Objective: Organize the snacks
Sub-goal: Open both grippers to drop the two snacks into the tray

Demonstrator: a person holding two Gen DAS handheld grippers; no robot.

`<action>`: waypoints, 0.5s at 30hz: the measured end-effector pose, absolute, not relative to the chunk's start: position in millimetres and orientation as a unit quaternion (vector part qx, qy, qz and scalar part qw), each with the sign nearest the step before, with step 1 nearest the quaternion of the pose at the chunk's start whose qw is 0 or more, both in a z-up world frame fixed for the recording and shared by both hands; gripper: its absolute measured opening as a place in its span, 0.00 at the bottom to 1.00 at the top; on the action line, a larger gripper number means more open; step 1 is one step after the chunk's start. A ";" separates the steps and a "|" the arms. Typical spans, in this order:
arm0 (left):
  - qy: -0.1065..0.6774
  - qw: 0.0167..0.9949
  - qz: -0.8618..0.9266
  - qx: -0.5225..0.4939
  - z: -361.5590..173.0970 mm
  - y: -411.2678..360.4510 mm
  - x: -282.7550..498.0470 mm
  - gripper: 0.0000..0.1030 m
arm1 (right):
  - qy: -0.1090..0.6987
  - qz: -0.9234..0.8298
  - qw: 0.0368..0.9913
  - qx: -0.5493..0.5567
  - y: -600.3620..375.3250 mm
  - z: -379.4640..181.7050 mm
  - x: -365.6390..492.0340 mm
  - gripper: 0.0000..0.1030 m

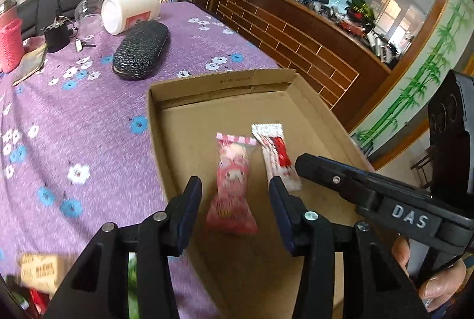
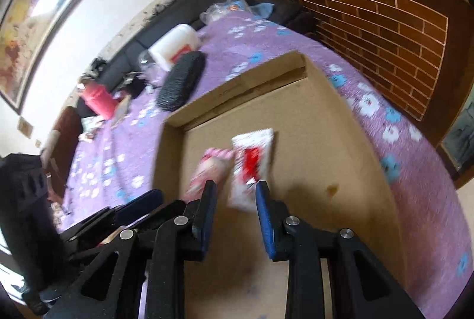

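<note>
Bench: purple floral cloth (image 1: 89,117).
Box: shallow brown cardboard tray (image 1: 189,91), on bench.
Snacks: pink wrapped sweet (image 1: 232,185) and white-red packet (image 1: 275,153), side by side in tray.
Left hand-held gripper (image 1: 235,188): parted, grips nothing.
Right hand-held gripper (image 2: 235,194): parted, empty.

A pink sealed plastic snack packet (image 1: 232,185) lay flat on the floor of a shallow brown cardboard box (image 1: 183,123), just beside a white-and-red crimped snack packet (image 1: 277,154), both lengthwise

Both hand-held grippers (image 1: 234,188) (image 2: 235,191) parted, empty
</note>
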State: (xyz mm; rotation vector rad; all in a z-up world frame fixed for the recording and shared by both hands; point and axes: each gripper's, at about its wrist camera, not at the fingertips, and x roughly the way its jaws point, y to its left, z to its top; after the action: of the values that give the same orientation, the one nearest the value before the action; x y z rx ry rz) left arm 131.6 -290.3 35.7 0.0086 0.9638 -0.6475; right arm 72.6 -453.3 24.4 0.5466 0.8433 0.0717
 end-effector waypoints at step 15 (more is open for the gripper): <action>0.417 0.865 -0.279 -0.023 58.3 -166.4 48.5 0.47 | 0.385 0.119 0.887 0.225 -353.7 46.4 17.4 0.30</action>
State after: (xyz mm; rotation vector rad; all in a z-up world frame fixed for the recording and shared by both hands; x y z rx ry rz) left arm 48.5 -166.4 58.3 -0.0492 0.8735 -0.5855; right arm 17.4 -353.7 46.4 0.4677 0.8013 0.2479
